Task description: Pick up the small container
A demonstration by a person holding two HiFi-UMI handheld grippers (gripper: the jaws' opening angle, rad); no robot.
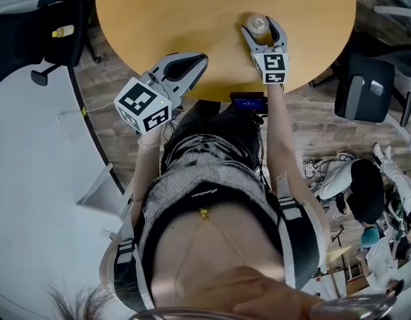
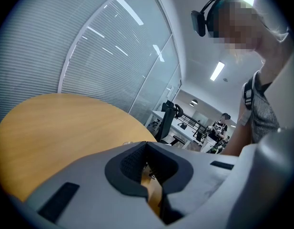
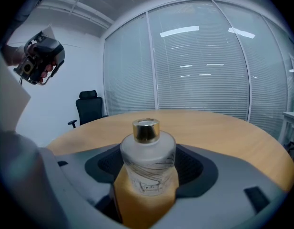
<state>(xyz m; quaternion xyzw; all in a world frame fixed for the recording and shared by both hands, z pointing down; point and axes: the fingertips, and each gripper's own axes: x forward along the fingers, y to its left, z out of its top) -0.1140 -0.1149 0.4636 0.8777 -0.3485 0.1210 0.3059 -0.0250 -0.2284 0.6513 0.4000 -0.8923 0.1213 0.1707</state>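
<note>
- Head view: the bottle (image 1: pixel 258 25) stands on the round table (image 1: pixel 192 19), between the right gripper's (image 1: pixel 264 25) spread jaws. The left gripper (image 1: pixel 200 60) hangs at the near edge.
- Left gripper view: jaws pressed together, nothing held; best kept clear.
- Right gripper view: pads flank the frosted glass below the gold cap (image 3: pixel 146 130). Squeeze evenly on the body, then lift straight up.

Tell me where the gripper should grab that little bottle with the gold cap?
Grab the small container by its wide round frosted body, not the narrow gold cap. It stands upright on the table, so come level from the side, one jaw each side, as the right gripper sits now.
</note>
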